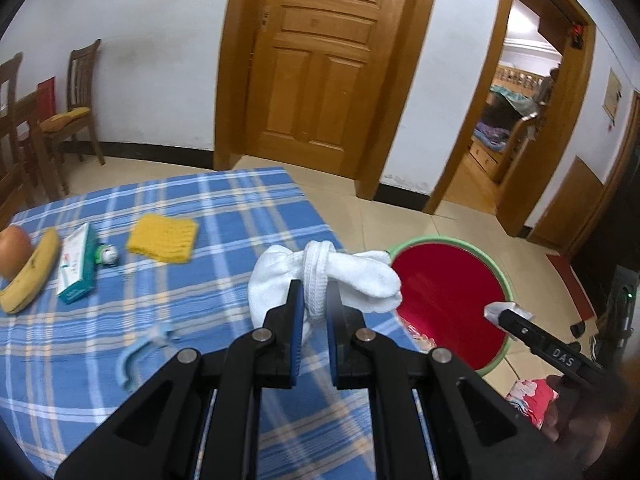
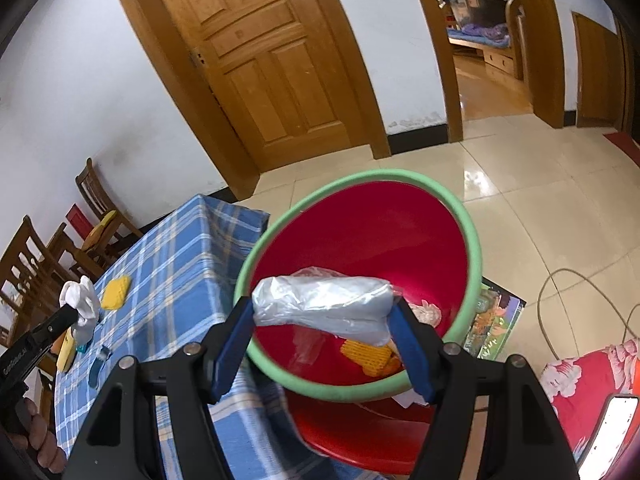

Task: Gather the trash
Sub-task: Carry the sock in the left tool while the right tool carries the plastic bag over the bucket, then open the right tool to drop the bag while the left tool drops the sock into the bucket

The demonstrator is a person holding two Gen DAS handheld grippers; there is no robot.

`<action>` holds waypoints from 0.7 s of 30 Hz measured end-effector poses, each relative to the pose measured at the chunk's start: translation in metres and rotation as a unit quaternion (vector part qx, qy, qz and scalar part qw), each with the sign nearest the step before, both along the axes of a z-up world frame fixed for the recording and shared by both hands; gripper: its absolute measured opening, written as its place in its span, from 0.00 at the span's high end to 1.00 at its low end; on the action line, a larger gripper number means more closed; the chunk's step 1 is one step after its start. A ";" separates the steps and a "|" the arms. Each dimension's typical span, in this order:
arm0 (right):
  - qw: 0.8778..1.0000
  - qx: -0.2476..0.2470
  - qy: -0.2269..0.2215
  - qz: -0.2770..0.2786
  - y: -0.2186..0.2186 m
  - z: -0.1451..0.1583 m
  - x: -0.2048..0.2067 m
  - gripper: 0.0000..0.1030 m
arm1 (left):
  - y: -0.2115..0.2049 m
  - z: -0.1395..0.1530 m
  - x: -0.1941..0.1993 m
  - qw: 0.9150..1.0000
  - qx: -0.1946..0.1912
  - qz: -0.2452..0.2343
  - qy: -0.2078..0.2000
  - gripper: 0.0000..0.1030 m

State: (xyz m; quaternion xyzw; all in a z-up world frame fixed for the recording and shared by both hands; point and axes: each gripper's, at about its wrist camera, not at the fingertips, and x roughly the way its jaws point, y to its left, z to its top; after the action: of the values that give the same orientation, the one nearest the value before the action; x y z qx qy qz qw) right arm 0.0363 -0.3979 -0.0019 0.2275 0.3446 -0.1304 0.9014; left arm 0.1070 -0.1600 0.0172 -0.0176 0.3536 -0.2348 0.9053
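While the left tool [image 1: 314, 300] gripped a white sock [image 1: 320, 276] above the counter's [image 1: 224, 208] right edge, the right tool [image 2: 322, 320] clamped a plastic-wrapped wad [image 2: 324, 304]. That wad hung over the bin [image 2: 400, 240] beside the counter.

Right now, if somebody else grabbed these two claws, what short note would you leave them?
Left claw: shut on the knotted white sock, held above the blue plaid table.
Right claw: clamped on a plastic-wrapped bundle, over the red bin.
Done: a yellow piece and wrappers already lie in the bin.
Left: drop both loads in. Yellow sponge, boxed tube, banana and blue clip remain on the table.
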 end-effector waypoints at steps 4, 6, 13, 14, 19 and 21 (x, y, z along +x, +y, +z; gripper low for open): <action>1.000 0.009 0.004 -0.007 -0.010 -0.005 0.000 0.30 | -0.017 -0.004 0.001 1.000 0.004 -0.018 0.003 0.91; 1.000 0.014 0.003 -0.009 -0.014 -0.006 -0.001 0.30 | -0.025 -0.007 0.002 1.000 0.007 -0.027 0.006 0.91; 1.000 0.016 -0.010 -0.009 -0.016 0.001 -0.003 0.21 | -0.042 -0.016 0.001 0.999 0.013 -0.047 0.015 0.91; 1.000 0.017 -0.011 -0.009 -0.016 0.002 -0.003 0.21 | -0.044 -0.017 0.001 0.999 0.014 -0.050 0.016 0.91; 1.000 0.018 -0.022 -0.008 -0.017 0.009 -0.009 0.21 | -0.059 -0.021 0.001 0.997 0.018 -0.073 0.023 0.91; 0.999 0.017 -0.027 -0.010 -0.017 0.013 -0.012 0.21 | -0.068 -0.023 -0.002 0.996 0.023 -0.087 0.022 0.91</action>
State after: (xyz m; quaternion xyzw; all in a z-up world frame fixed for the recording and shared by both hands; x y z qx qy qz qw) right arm 0.0248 -0.4147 0.0114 0.2491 0.3200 -0.1271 0.9052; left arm 0.1052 -0.2278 -0.0060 0.0283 0.3790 -0.3039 0.8736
